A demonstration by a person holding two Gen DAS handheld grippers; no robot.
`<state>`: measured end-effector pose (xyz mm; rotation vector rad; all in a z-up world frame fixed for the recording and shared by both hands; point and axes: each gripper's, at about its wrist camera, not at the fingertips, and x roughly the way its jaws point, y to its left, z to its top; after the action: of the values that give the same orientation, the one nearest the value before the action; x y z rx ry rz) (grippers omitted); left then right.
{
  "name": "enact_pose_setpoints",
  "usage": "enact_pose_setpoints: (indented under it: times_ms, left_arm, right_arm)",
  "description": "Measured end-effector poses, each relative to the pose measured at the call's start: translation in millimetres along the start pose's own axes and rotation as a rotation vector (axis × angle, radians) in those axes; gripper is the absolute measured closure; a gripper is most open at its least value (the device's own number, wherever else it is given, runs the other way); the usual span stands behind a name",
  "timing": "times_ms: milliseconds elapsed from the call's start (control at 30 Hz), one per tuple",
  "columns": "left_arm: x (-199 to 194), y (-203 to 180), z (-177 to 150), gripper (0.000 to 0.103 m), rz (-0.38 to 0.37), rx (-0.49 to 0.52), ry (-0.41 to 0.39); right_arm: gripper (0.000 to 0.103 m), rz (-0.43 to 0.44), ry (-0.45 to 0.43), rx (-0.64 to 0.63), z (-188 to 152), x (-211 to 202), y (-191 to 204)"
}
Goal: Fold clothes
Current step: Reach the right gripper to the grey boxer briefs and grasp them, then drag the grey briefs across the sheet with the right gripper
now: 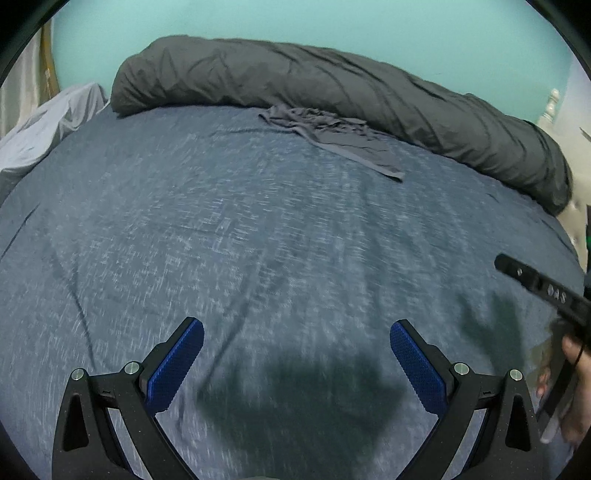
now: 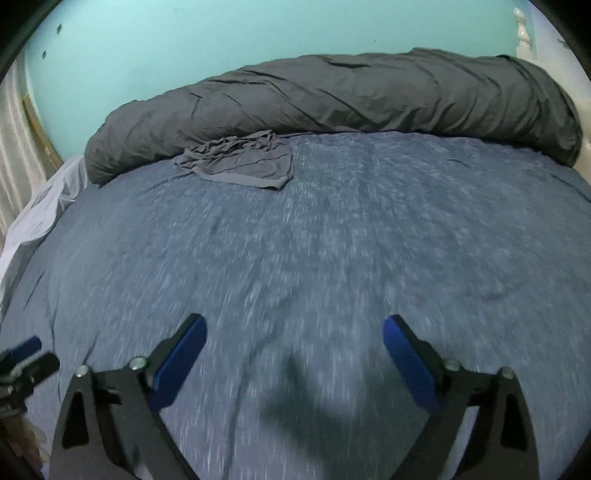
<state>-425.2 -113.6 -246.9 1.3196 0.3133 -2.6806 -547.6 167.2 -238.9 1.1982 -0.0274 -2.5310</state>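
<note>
1. Garment (image 1: 325,138) and both claws, listed near to far: the left claw (image 1: 296,334) hangs over the blue bedsheet (image 1: 221,240) with its blue pads (image 1: 177,365) spread wide and nothing between them.
2. Beside it, the right claw (image 2: 294,330) stands equally wide apart and empty; its black body and the holding hand (image 1: 576,391) show at the right edge of the left wrist view.
3. Both views are smeared by motion blur, so fine creases in the sheet cannot be read.
4. Between claws and garment lies a broad stretch of bare sheet; the 2 are well apart.
5. The grey-blue garment lies crumpled at the far side of the bed, touching the foot of the rolled dark grey duvet (image 1: 332,92). It is bunched, not flat and not folded.
6. Direction: ahead and slightly right of the left claw; ahead and left of the right claw (image 2: 240,162). It thus sits roughly between the 2 lines of sight, neither claw clearly nearer.
7. Long axis: it runs roughly along the duvet's edge, with 1 flat strip trailing toward the near right in the left view.
8. Behind the duvet stands a turquoise wall (image 1: 295,26).
</note>
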Motion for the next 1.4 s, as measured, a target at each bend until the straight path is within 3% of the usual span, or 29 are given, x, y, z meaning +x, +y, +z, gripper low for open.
enact_pose_setpoints:
  times_ms: [200,533,633,700,800,867,933,1033,1233,1400]
  left_arm:
    - [34.7,16.0,28.1,0.0,-0.001,-0.021,0.03]
    - [73.5,35.6,46.1,0.0,-0.002,-0.034,0.034]
    - [77.5,39.4,39.1,0.0,-0.015,-0.042,0.039]
    - [78.6,41.5,32.2,0.0,-0.024,-0.046,0.035]
    - [79.8,45.2,24.1,0.0,-0.033,-0.051,0.032]
    - [80.5,47.8,18.5,0.0,-0.037,-0.059,0.031]
    - [80.8,50.5,13.8,0.0,-0.042,-0.075,0.03]
    - [78.6,51.6,8.6,0.0,-0.042,-0.075,0.022]
    - [65.5,53.0,-6.3,0.0,-0.045,-0.081,0.021]
    - [35.9,53.7,-30.6,0.0,-0.044,-0.077,0.008]
  right_arm:
    - [0.028,-0.018,0.028,-0.031,51.4,58.9,9.8]
    - [0.03,-0.02,0.084,-0.03,112.3,161.0,31.3]
    - [0.04,-0.025,0.097,-0.02,122.0,180.4,33.6]
    - [0.053,-0.025,0.103,-0.008,127.2,191.0,33.8]
    - [0.057,-0.026,0.1,0.004,133.0,199.7,32.8]
    - [0.066,-0.027,0.097,0.012,136.8,205.4,32.1]
    - [0.082,-0.028,0.095,0.02,140.7,211.2,31.4]
    - [0.098,-0.009,0.079,0.033,144.1,209.1,30.6]
    - [0.1,0.054,0.026,-0.014,127.3,173.1,39.7]
    - [0.1,0.152,-0.019,-0.041,98.6,117.1,48.8]
